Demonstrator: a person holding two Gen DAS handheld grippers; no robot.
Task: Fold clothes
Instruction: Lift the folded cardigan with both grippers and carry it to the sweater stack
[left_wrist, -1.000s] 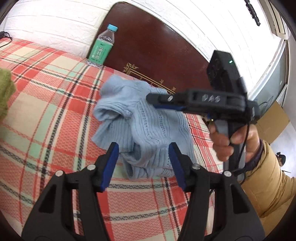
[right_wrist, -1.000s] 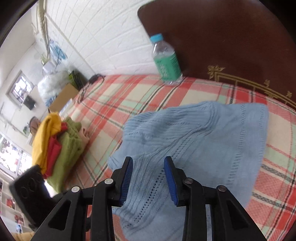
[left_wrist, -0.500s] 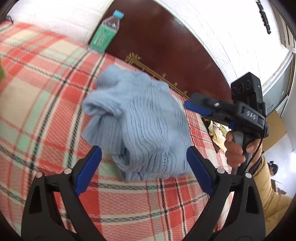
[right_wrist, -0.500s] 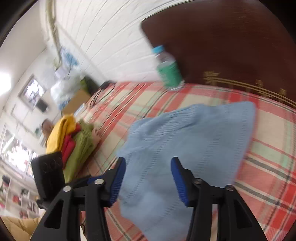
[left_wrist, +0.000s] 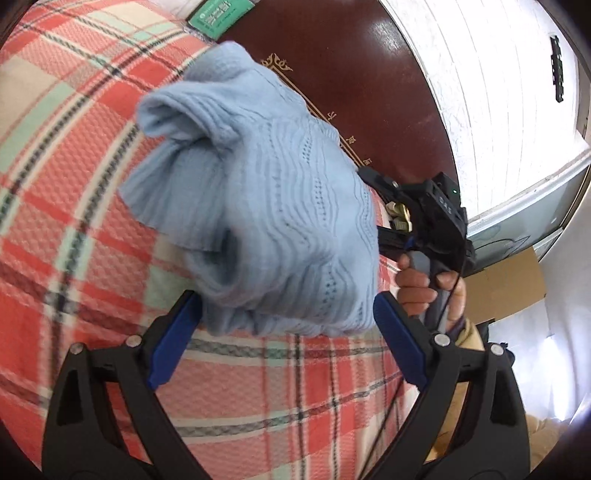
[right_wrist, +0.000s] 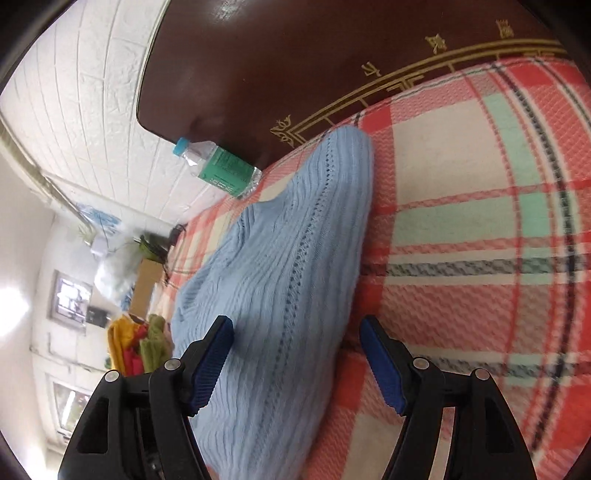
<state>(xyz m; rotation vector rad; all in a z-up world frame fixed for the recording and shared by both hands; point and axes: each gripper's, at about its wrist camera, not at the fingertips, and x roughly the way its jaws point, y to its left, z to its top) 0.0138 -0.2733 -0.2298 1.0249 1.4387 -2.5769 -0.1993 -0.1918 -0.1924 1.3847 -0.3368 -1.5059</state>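
Plaid bedding (left_wrist: 92, 192) carries the soft, limp blue sweater (left_wrist: 266, 206) bunched just ahead of my left tool (left_wrist: 284, 332) and my right tool (right_wrist: 299, 354), both spread wide and empty, so I would pinch its thick near hem.

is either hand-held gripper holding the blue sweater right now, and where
Neither. The left hand-held gripper and right hand-held gripper are both open, straddling the folded light blue sweater at its near edges without clamping it.
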